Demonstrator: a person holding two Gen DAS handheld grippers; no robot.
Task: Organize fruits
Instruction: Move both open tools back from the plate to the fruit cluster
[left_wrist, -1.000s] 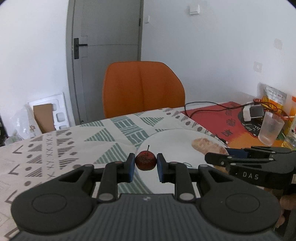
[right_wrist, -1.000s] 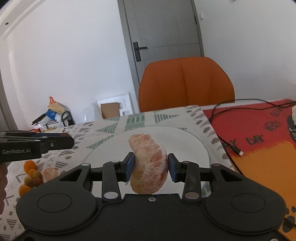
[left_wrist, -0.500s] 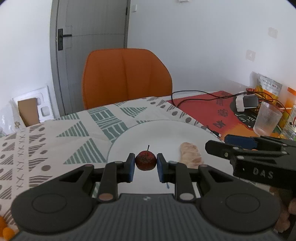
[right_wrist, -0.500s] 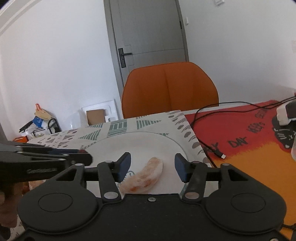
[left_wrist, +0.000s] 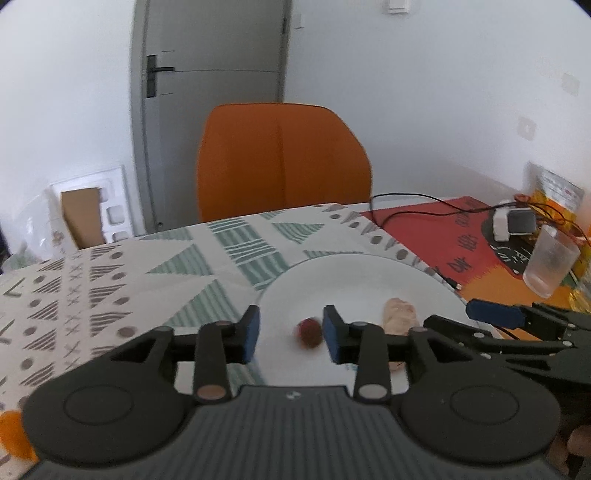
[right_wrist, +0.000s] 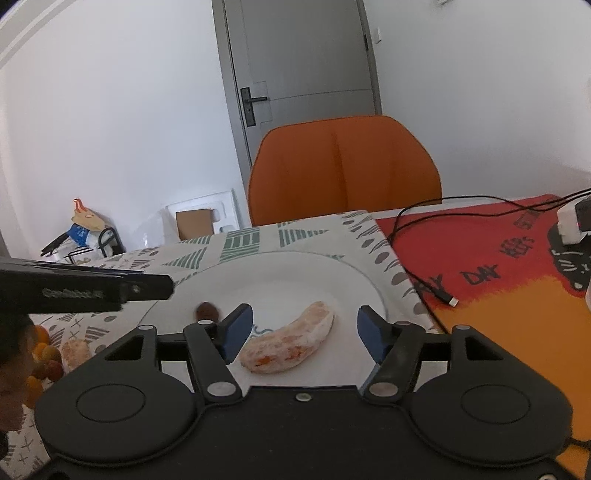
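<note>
The left gripper (left_wrist: 290, 334) has its jaws spread apart, w/ nothing pinched between them. The small red fruit (left_wrist: 309, 332) lies on the white plate (left_wrist: 343, 273), close to the right-side blue pad (left_wrist: 331, 334) but whether it touches the pad cannot be told, because the fruit is blurred. In the right wrist view the same fruit (right_wrist: 207, 311) shows as a dark blurred spot on the plate (right_wrist: 280, 273), so probably it is not fully at rest; it is round and may roll a bit.

The right gripper (right_wrist: 304, 332) is also spread wide, holding nothing. The peeled citrus segment (right_wrist: 291, 341) lies flat on the plate between the two blue pads and touches neither one. In the left view the segment (left_wrist: 399, 314) is just beside the red fruit, on its right, and apart from it.

Judgement: both pieces are placed on the plate because it serves as the collecting place for the fruits, and the jaws are wide so that each gripper can leave w/o dragging its piece. The segment lies on its long side, which is stable, so no rolling is expected there.

More fruits wait off the plate: a pile of small orange and red fruits (right_wrist: 44, 354) and another peeled piece (right_wrist: 75, 352) on the patterned tablecloth (left_wrist: 110, 280), at the left gripper's side. So the task is not finished; approx. only a first part looks done. The next move probably needs a reach toward that pile, w/ care not to push the round red fruit off the plate.
</note>
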